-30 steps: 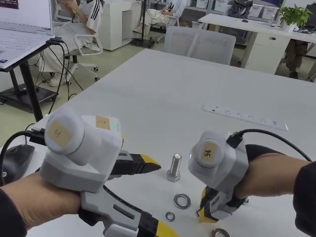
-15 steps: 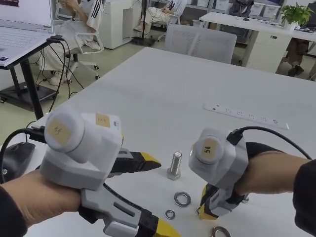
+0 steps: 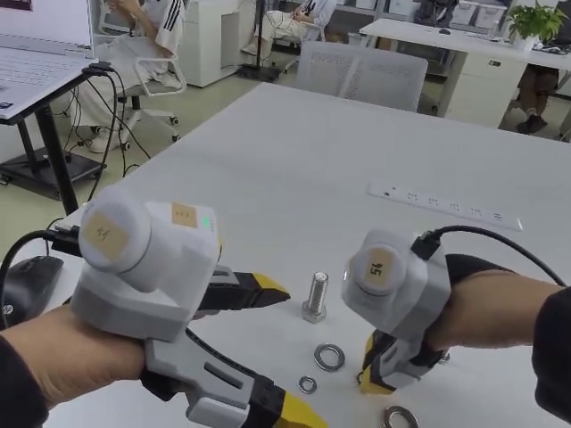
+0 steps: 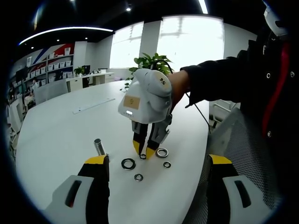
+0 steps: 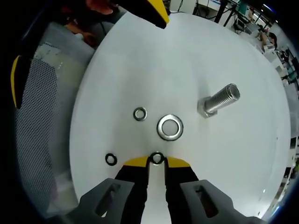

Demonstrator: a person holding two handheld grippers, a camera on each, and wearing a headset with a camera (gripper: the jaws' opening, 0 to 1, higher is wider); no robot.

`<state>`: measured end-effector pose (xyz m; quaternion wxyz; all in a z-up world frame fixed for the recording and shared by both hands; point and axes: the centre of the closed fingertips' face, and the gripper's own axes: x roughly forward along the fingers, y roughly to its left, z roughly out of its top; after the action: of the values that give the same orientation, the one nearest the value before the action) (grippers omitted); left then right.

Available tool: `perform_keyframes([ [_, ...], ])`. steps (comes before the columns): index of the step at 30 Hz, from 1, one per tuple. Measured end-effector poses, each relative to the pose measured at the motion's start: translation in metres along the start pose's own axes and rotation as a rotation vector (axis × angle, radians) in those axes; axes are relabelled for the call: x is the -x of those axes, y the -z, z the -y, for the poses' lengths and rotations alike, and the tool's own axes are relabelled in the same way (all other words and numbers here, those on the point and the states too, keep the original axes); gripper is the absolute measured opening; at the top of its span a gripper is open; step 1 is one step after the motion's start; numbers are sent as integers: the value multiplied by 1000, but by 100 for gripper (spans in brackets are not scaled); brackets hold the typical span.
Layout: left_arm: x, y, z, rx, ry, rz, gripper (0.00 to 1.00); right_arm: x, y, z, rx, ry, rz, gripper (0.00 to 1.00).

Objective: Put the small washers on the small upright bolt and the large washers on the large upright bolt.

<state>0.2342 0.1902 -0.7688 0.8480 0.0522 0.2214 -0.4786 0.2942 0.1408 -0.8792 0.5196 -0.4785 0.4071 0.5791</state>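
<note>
A large upright bolt point(image 3: 314, 299) point(image 5: 217, 100) point(image 4: 99, 147) stands on the white table point(image 3: 294, 160). In front of it lie a large washer point(image 3: 329, 358) point(image 5: 170, 127) point(image 4: 128, 164) and a small washer point(image 3: 307, 385) point(image 5: 139, 113) point(image 4: 138, 177). My right gripper point(image 3: 375, 382) point(image 5: 157, 162) point(image 4: 145, 153) points straight down at the table, its jaws closed in on another small washer point(image 5: 157, 157). My left gripper point(image 3: 284, 353) point(image 4: 158, 159) hovers left of the bolt, jaws wide open and holding nothing. A second large washer point(image 3: 399, 416) point(image 4: 162, 152) and a small dark washer point(image 5: 111, 159) point(image 4: 167, 164) lie close by.
A white power strip point(image 3: 443, 211) point(image 4: 93, 106) lies further back on the table. A mesh chair point(image 3: 361, 76) stands at the far edge. The near table edge runs close behind the washers. People sit at desks in the background.
</note>
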Motion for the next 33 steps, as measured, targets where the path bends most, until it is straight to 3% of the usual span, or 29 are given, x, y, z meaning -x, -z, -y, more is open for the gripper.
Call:
perform_keyframes([
  [10,0,1,1,-2,4,-5,86,14,9,-2,-25,-4,6,14],
  [33,-1,1,2,-3,13,-11,86,52,47,2,-76,49,-9,14],
])
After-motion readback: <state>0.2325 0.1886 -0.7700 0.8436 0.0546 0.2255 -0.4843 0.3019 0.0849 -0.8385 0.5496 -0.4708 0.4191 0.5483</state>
